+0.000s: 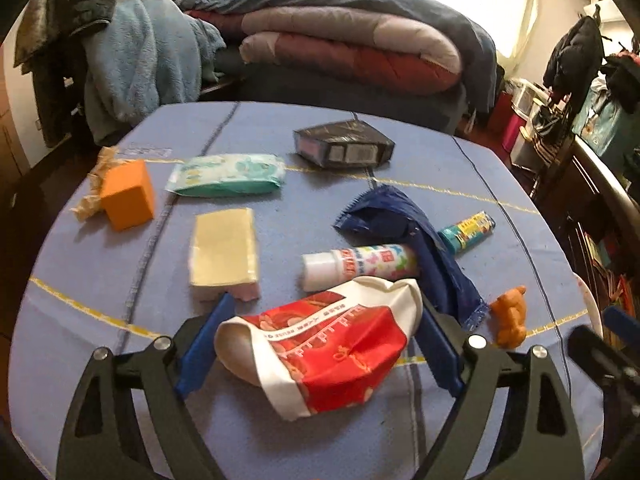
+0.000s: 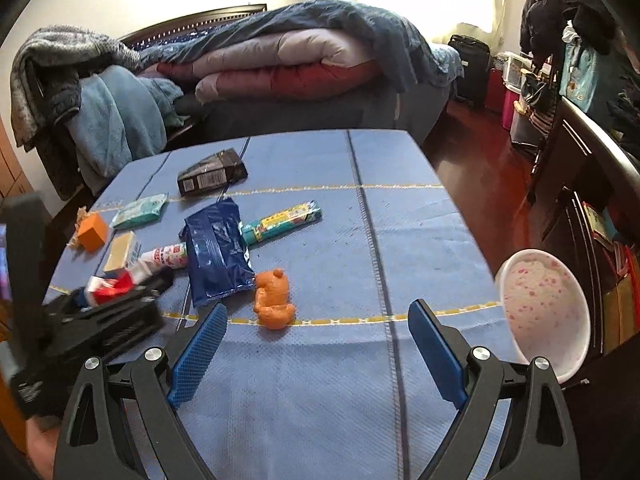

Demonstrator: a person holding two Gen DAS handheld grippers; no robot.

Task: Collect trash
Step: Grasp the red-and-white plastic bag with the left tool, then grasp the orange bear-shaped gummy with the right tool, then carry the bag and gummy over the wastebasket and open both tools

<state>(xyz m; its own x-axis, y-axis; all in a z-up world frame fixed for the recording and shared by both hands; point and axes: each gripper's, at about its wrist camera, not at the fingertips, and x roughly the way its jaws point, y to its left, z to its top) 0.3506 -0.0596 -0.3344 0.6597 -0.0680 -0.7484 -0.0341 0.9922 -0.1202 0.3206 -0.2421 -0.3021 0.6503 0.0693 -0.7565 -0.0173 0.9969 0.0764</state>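
**Mara:** While the left gripper [image 1: 320, 344] sat low at the near edge of the blue cloth-covered table [image 1: 120, 360], how much of the collecting would you say was done?

**Ivo:** Very little, by my reading. Its blue pads [image 1: 208, 340] stood spread on either side of the crumpled red-and-white paper cup [image 1: 320, 352], which lay on its side on the cloth. I couldn't tell whether the pads touched it; they hadn't closed on it.

**Mara:** And the right gripper [image 2: 316, 356]?

**Ivo:** Wide apart and holding nothing, hovering over bare cloth near the table's near-right part. A pink-speckled white bowl [image 2: 544, 308] sat at the right edge, and as far as I could see nothing lay inside. If that was the bin, it hadn't received anything.

**Mara:** What else looked like trash?

**Ivo:** The crumpled dark blue foil wrapper [image 1: 404, 232] in the middle, draped over a white tube with colourful print [image 1: 352, 264], and possibly the scraps of tan paper [image 1: 92, 192] at the far left beside an orange cube-shaped box [image 1: 128, 196].

**Mara:** The rest?

**Ivo:** A small orange bear figure [image 2: 274, 300], a green printed tube [image 2: 284, 220], a teal wipes packet [image 1: 228, 174], a yellow sponge block [image 1: 224, 252] and a black box [image 1: 344, 148] all lay untouched. So the cup seemed first, with everything remaining.
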